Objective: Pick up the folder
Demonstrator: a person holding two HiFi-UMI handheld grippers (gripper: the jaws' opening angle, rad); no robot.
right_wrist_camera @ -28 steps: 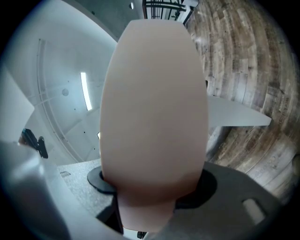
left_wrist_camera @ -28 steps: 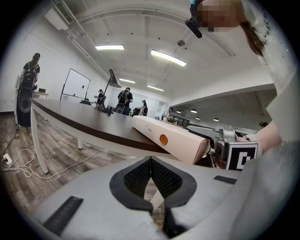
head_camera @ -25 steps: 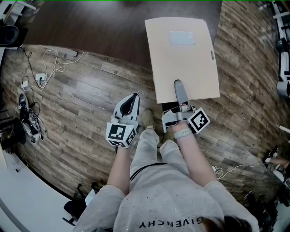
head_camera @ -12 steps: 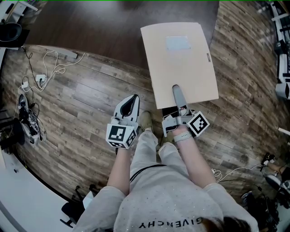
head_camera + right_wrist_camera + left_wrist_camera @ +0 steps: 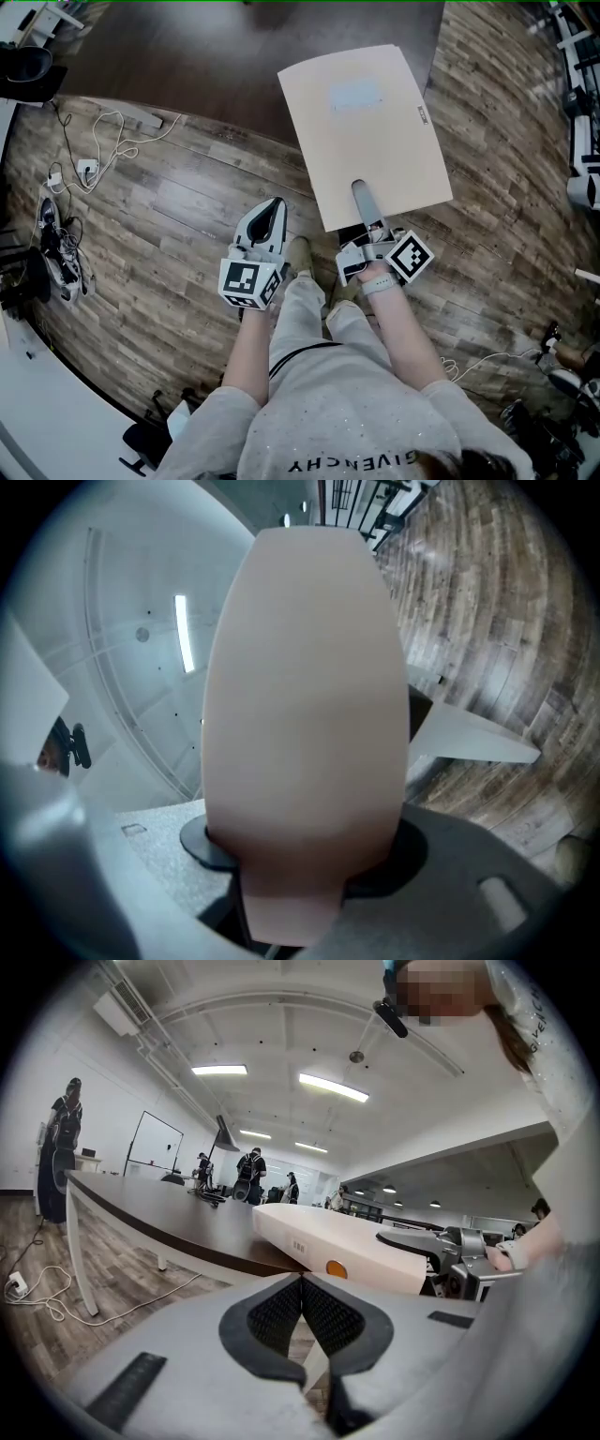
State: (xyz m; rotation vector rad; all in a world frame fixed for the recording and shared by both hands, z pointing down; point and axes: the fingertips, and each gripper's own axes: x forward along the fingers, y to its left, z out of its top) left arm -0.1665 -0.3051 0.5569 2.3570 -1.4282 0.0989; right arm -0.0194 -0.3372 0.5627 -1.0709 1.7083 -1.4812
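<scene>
Beige and flat, the folder [image 5: 361, 131] lies slanted with its far half over the near edge of the dark brown desk [image 5: 216, 56] and its near half out over the wood-plank floor [image 5: 169, 206]; whether its underside touches the desk edge I cannot tell. The right gripper [image 5: 362, 195] has it by the middle of the near edge: one grey jaw lies on top of the cover, the other goes under it, and the right gripper view shows the board filling the space between the pads. Those jaws have just been closing and now clench the folder. A pale label [image 5: 356, 94] sits on the cover toward its far end, and a small tag [image 5: 422, 112] near its right edge. The left gripper [image 5: 272, 208] hangs over the floor just left of the person's leg, apart from the folder, its ribbed pads pressed together with nothing between them. Loose cables [image 5: 108, 131] lie on the floor by the desk's left part.
</scene>
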